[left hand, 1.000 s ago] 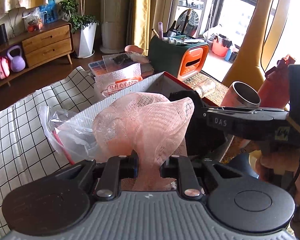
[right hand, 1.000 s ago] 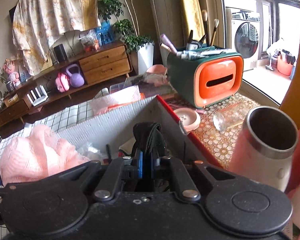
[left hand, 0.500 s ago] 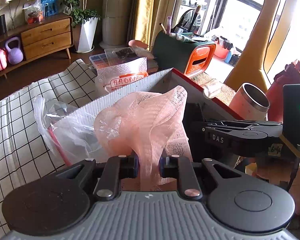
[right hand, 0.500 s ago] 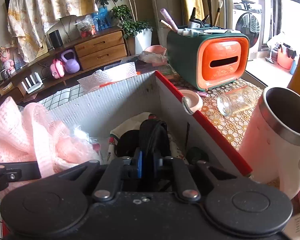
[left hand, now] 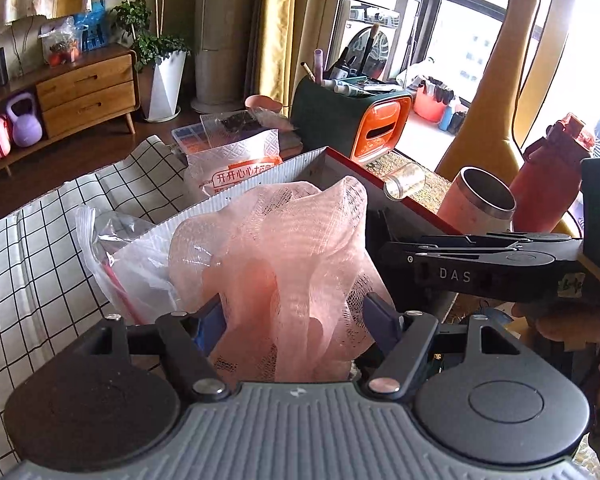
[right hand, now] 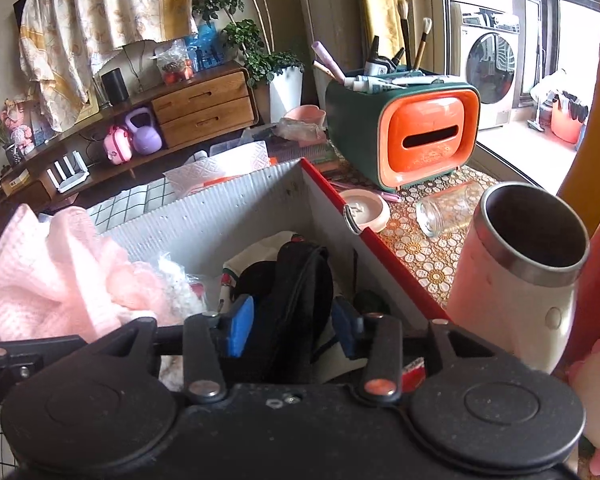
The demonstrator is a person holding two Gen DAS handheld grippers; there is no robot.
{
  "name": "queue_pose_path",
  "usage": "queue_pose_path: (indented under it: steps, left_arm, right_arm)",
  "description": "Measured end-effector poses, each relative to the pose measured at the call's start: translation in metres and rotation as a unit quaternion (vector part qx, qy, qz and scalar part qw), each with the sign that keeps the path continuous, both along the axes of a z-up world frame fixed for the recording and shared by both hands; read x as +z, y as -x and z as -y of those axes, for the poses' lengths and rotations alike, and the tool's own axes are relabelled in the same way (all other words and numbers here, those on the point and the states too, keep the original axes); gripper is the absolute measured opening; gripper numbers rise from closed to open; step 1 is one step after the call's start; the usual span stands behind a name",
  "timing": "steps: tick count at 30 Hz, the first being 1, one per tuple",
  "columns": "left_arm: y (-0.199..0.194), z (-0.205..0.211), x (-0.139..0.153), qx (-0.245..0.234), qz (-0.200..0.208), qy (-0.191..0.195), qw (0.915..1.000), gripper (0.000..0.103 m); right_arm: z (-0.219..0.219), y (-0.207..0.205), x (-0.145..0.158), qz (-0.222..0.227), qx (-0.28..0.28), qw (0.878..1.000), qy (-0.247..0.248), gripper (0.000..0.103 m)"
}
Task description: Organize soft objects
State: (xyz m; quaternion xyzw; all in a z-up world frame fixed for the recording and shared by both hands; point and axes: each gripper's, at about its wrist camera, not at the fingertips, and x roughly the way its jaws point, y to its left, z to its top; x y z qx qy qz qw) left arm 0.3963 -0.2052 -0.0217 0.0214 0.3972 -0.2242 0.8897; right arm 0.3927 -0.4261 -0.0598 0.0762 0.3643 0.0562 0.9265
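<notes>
In the left wrist view, the left gripper (left hand: 296, 316) is standing released, its fingers spread around a pink mesh sponge (left hand: 288, 252) sitting over the box (left hand: 332, 160). In the right wrist view, the right gripper (right hand: 292, 326) is likewise hanging released around a black cloth (right hand: 300, 280) lying inside the box (right hand: 236, 216).

Box (right hand: 236, 216) interior crowded; mug (right hand: 520, 292) alongside

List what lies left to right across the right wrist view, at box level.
pink mesh cloth → black soft item between the right gripper fingers → red box edge → glass jar → steel-rimmed cup
</notes>
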Motion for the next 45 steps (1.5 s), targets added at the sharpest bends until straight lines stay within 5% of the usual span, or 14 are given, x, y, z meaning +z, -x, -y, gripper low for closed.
queue_pose_path:
  steps: [20,45]
  left_arm:
    - [0.044,-0.021,0.032,0.021,0.024,0.002,0.9995,0.073]
    - [0.127,-0.061,0.046,0.04,0.061,0.013,0.9972,0.089]
  right_arm:
    - [-0.005,0.074,0.05,0.052,0.048,0.997,-0.023,0.08]
    - [-0.024,0.17,0.081,0.141,0.113,0.983,-0.028,0.103]
